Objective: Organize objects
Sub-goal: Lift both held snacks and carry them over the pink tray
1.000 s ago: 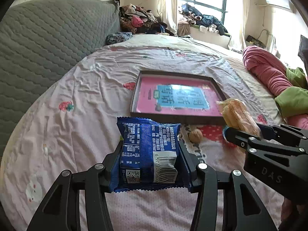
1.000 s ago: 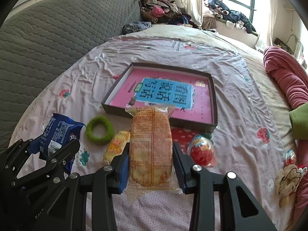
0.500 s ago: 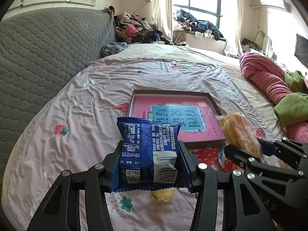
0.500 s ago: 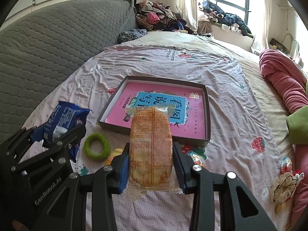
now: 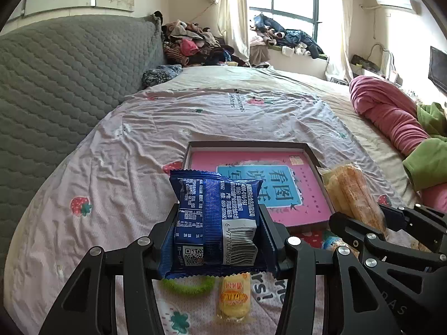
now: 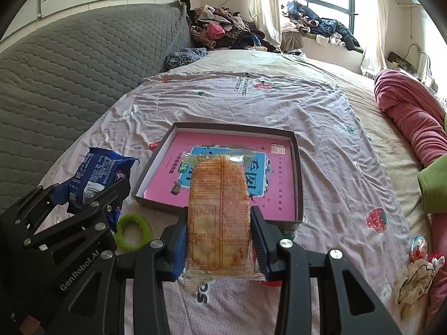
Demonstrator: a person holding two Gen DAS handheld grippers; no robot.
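My left gripper (image 5: 218, 223) is shut on a blue snack packet (image 5: 216, 217) and holds it above the bed, short of the shallow box. My right gripper (image 6: 219, 226) is shut on an orange cracker packet (image 6: 219, 209), also raised, just before the box's near edge. The dark-rimmed box with a pink printed bottom (image 5: 304, 150) (image 6: 296, 167) lies open on the bedsheet ahead. The blue packet also shows in the right wrist view (image 6: 95, 178), the cracker packet in the left wrist view (image 5: 352, 192). A green hair ring (image 6: 132, 231) and a small yellow packet (image 5: 234, 293) lie on the sheet below.
A grey quilted headboard (image 5: 56, 89) rises at the left. A pink blanket roll (image 6: 410, 122) and green cloth (image 5: 427, 162) lie at the right. A foil-wrapped toy (image 6: 418, 247) and a cream scrunchie (image 6: 416, 282) lie at the right. Clothes are piled at the far end.
Both grippers have risen and pulled back from the box with their packets held. The green ring and yellow packet have come into the left wrist view below the blue packet.
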